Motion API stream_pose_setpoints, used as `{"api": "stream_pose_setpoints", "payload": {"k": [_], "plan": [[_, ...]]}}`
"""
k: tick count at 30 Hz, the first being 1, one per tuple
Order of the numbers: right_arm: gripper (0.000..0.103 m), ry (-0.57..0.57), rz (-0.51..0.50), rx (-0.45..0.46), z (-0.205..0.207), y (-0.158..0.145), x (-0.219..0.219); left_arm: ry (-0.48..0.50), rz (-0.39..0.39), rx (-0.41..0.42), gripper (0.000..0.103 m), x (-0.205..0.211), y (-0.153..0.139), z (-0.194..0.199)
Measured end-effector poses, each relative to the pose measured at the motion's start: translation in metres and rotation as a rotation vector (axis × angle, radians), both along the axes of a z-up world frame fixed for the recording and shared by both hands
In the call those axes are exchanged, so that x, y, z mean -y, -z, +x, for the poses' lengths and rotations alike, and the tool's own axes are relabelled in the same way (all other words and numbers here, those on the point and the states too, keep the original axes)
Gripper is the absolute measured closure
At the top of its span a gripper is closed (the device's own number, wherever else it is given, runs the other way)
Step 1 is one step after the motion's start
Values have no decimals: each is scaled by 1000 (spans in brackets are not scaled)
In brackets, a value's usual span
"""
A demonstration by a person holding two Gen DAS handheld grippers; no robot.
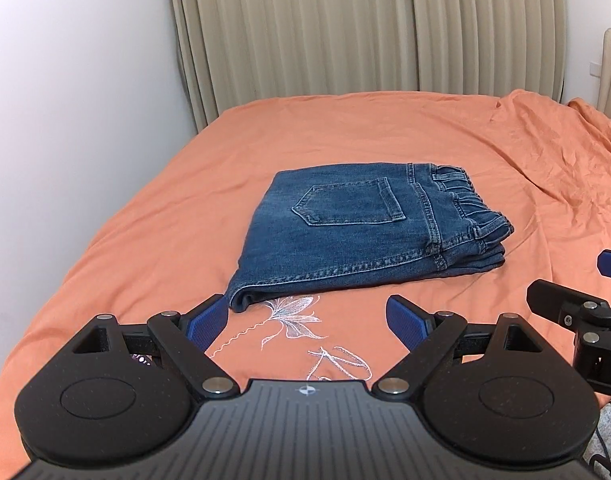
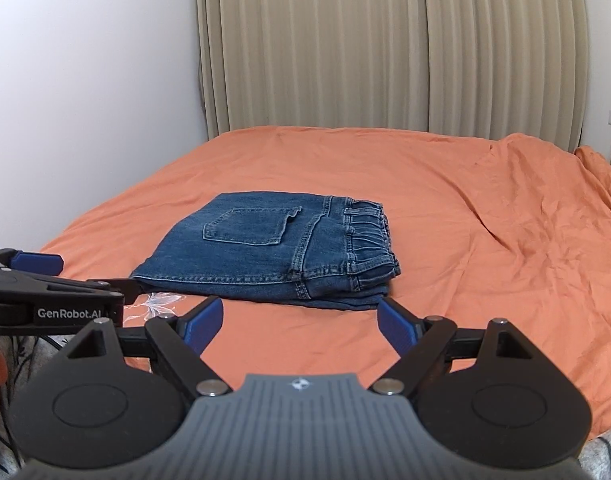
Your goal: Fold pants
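The blue denim jeans (image 1: 353, 232) lie folded into a thick, flat rectangle on the orange bedsheet (image 1: 385, 128), about in the middle of the bed and a little toward its near edge. The top layer shows a back pocket (image 1: 351, 206) with light stitching. The gathered elastic waistband (image 1: 471, 208) points toward the right edge of the bed, and the smooth folded edge points toward the left edge, where the white wall (image 1: 73, 80) stands. Beige pleated curtains (image 1: 345, 28) hang behind the far edge.

The left gripper (image 1: 307, 320) is near the front edge of the bed, just before the near left corner of the jeans. Its jaws are spread wide, nothing is between them, and its blue pads (image 1: 405, 322) do not touch the cloth. Under it there is white flower embroidery (image 1: 293, 316) on the sheet.

The right gripper (image 2: 299, 320) is also at the front edge, just before the near side of the jeans, closer to the waistband. Its jaws also stand wide apart and are empty, and its blue pads (image 2: 203, 322) are clear of the denim. The two grippers are side by side, near each other, and the jeans lie free on the sheet.
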State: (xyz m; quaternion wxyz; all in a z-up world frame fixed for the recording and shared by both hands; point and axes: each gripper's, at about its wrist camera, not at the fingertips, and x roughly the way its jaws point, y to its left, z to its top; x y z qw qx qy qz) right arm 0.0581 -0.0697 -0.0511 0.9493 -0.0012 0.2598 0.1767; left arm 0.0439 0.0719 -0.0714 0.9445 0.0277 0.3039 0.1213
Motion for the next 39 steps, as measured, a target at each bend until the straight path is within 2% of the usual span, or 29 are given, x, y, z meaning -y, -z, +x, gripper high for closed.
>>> {"api": "stream_pose_setpoints", "payload": {"k": [39], "plan": [[22, -25, -7, 31, -8, -8, 0, -5, 10, -19, 0, 7, -1, 1]]}}
